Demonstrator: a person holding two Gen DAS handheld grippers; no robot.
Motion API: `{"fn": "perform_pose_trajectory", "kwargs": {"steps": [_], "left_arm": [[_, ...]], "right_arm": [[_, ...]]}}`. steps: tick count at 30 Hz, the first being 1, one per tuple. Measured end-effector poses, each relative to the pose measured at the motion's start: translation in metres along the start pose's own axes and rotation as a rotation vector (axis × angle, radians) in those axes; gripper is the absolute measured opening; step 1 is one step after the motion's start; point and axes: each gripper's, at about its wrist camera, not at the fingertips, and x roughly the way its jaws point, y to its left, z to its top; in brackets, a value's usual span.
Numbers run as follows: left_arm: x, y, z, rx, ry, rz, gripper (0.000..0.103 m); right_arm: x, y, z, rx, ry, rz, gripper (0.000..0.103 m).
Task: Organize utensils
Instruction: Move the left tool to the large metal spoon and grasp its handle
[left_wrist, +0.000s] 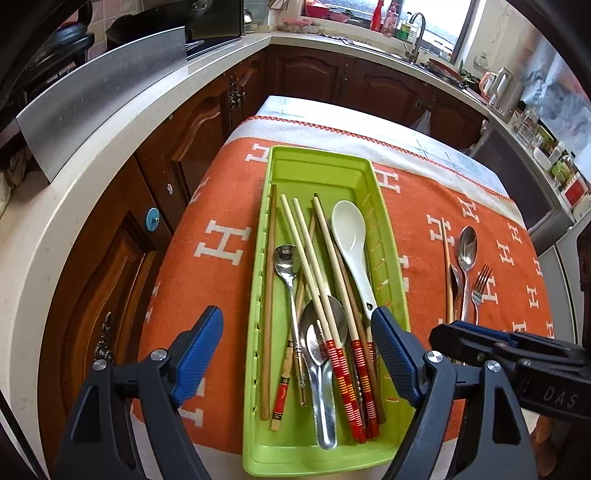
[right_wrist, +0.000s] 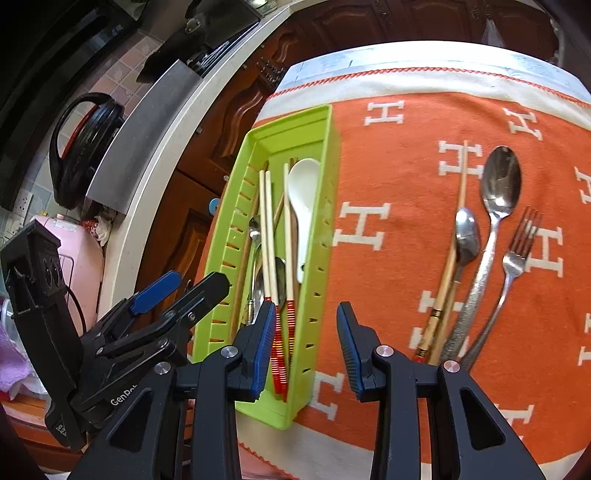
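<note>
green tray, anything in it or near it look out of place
Yes. Four utensils lie loose on the orange cloth, right of the green tray: a chopstick, small spoon, large spoon and fork. Inside, chopsticks cross over spoons.

Orange cloth (right_wrist: 388, 258) on table: green tray (right_wrist: 314, 280), spoons (right_wrist: 498, 192), fork (right_wrist: 517, 258), probably chopsticks (right_wrist: 452, 258).

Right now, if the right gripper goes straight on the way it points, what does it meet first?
Probably the orange cloth beside the green tray; nothing lies between the open right gripper fingers. Depth is unclear.
</note>
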Motion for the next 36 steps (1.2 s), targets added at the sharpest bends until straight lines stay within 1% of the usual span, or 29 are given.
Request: {"fn": "perform_pose_trajectory", "kwargs": {"steps": [7, 14, 19, 23, 27, 29, 31, 33, 35, 36], "left_arm": [[-0.001, -0.022, -0.001, 0.050, 0.020, -0.008, 0.081], [-0.001, -0.060, 0.000, 0.126, 0.035, -0.054, 0.081], [-0.001, -0.089, 0.005, 0.177, 0.010, -0.071, 0.081], [0.003, -0.114, 0.008, 0.204, 0.000, -0.095, 0.081], [0.014, -0.137, 0.010, 0.235, 0.013, -0.103, 0.081], [0.021, -0.149, 0.011, 0.257, 0.018, -0.111, 0.075], [0.029, -0.163, 0.012, 0.283, 0.028, -0.116, 0.070], [0.038, -0.174, 0.015, 0.298, 0.041, -0.125, 0.063], [0.051, -0.184, 0.019, 0.313, 0.067, -0.141, 0.051], [0.057, -0.188, 0.021, 0.313, 0.082, -0.147, 0.048]], "right_arm": [[-0.021, -0.027, -0.003, 0.044, -0.052, -0.030, 0.035], [-0.052, -0.071, -0.007, 0.103, -0.139, -0.083, 0.034], [-0.074, -0.106, -0.013, 0.147, -0.199, -0.135, 0.034], [-0.085, -0.131, -0.020, 0.169, -0.214, -0.165, 0.034], [-0.087, -0.150, -0.027, 0.181, -0.210, -0.157, 0.034], [-0.087, -0.156, -0.029, 0.185, -0.210, -0.149, 0.034], [-0.087, -0.161, -0.030, 0.187, -0.213, -0.142, 0.034], [-0.087, -0.167, -0.030, 0.189, -0.215, -0.135, 0.034], [-0.085, -0.172, -0.030, 0.194, -0.215, -0.127, 0.035], [-0.084, -0.175, -0.030, 0.196, -0.214, -0.120, 0.035]]}}
